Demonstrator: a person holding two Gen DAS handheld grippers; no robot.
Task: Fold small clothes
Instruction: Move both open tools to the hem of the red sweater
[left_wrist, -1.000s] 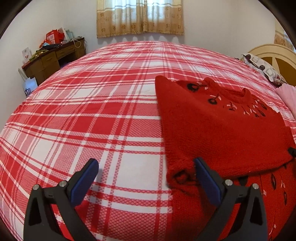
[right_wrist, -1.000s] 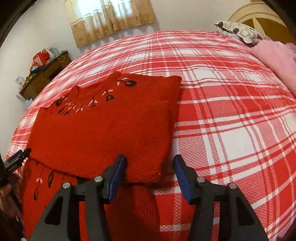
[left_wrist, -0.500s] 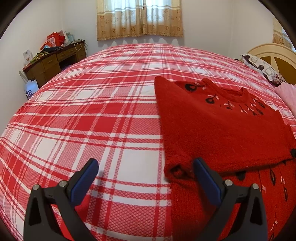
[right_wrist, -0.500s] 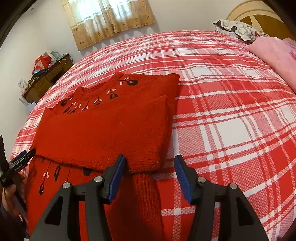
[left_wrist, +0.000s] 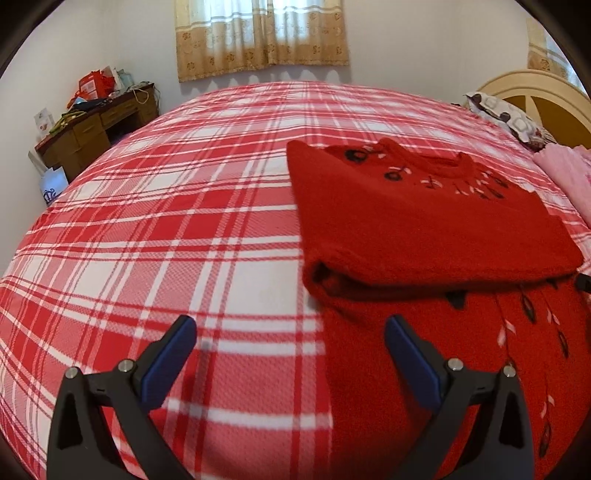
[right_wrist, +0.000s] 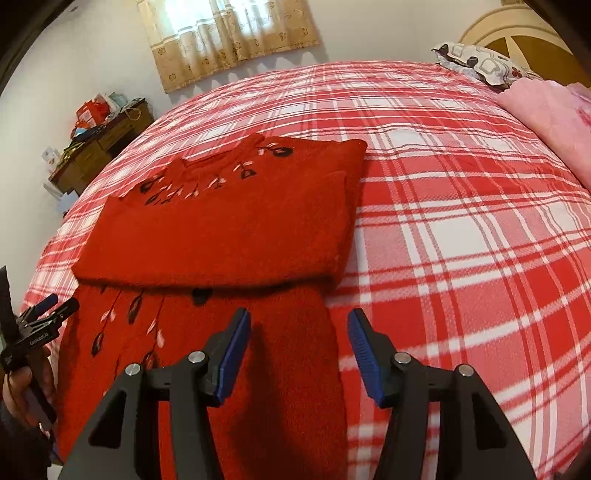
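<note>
A red knitted sweater with black and white embroidery lies on the plaid bed. Its sleeves are folded across the chest, and the lower body lies flat toward me. It shows in the right wrist view too. My left gripper is open and empty, over the sweater's lower left edge. My right gripper is open and empty, over the lower right edge. The left gripper also shows at the left edge of the right wrist view.
The red and white plaid bedspread covers the whole bed. A pink blanket and a patterned pillow lie by the headboard on the right. A cluttered wooden desk stands at the far left wall.
Both grippers have pulled back toward me from the folded sleeve edge, so more of the sweater's lower body shows in front of them. Both stay open.
</note>
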